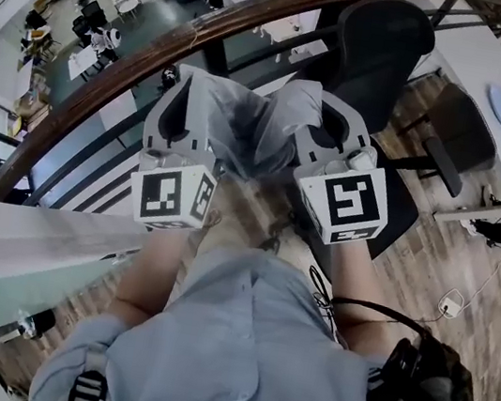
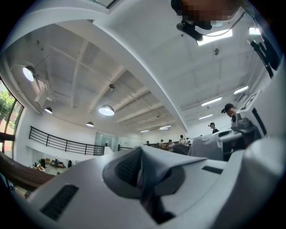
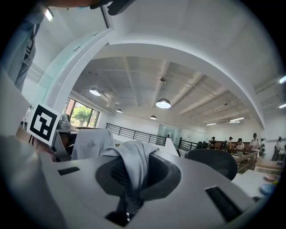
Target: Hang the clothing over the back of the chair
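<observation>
A light grey garment (image 1: pixel 248 128) hangs stretched between my two grippers, held up in front of me. My left gripper (image 1: pixel 186 94) is shut on one edge of it; in the left gripper view a fold of the cloth (image 2: pixel 149 163) sits pinched in the left gripper (image 2: pixel 143 162). My right gripper (image 1: pixel 329 115) is shut on the other edge, and in the right gripper view the cloth (image 3: pixel 132 163) drapes over the closed right gripper (image 3: pixel 131 166). The black mesh office chair (image 1: pixel 384 38) stands just beyond the right gripper, its back (image 3: pixel 213 163) facing me.
A curved wooden railing (image 1: pixel 109 76) runs behind the garment, with a lower floor beyond it. A white desk (image 1: pixel 495 103) with plates stands to the right of the chair. A black bag (image 1: pixel 425 377) hangs at my right side. Cables and a socket (image 1: pixel 450 303) lie on the wooden floor.
</observation>
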`<state>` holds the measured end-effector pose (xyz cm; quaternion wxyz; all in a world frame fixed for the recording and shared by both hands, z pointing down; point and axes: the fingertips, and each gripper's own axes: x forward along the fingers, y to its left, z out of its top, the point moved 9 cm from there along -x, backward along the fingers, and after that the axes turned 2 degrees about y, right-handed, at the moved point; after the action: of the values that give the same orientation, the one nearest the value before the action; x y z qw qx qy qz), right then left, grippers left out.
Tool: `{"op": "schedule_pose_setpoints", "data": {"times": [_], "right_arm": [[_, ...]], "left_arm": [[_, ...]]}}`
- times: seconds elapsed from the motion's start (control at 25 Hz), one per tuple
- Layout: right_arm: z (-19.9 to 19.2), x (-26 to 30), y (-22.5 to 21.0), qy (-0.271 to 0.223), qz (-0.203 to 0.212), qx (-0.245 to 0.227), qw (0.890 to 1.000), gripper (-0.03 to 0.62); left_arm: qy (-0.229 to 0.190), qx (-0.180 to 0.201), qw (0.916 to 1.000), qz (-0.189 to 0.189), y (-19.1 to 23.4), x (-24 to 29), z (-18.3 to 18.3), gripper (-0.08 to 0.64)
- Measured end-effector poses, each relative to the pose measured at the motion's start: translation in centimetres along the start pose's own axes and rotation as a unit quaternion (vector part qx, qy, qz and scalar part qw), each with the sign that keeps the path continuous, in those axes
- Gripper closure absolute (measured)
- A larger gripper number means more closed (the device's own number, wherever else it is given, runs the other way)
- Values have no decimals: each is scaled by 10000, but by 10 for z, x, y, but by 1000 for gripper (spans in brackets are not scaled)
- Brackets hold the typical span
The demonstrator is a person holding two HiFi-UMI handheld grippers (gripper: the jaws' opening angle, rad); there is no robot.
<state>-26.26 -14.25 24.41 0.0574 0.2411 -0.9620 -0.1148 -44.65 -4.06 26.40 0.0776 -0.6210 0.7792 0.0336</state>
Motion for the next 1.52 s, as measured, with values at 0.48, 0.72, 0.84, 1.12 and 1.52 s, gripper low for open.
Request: {"op": "schedule_pose_setpoints", "data": {"times": [0.48,0.72,0.84,1.12,1.52], "right_arm": [[6,58,-45,375,18,43,9993,558],[38,108,-95,169,132,-27,9998,558],[68,123,-134,-107,-186,-218,9995,558],[123,123,-226,-303,-1354,-764,9874,558],[59,27,-306,350,-2964,-284,9540,558]], "left_arm": [[78,-411,9984,-386,9,94,-13,543],[-307,-678,9942,-773,23,188,21,543],[-644,-753,9874,-1230,24,242,54,541],[-1251,-895,9647,-2135,2,338,113,542],[-1019,-856,9506,-2804,-68,394,98,543]]}}
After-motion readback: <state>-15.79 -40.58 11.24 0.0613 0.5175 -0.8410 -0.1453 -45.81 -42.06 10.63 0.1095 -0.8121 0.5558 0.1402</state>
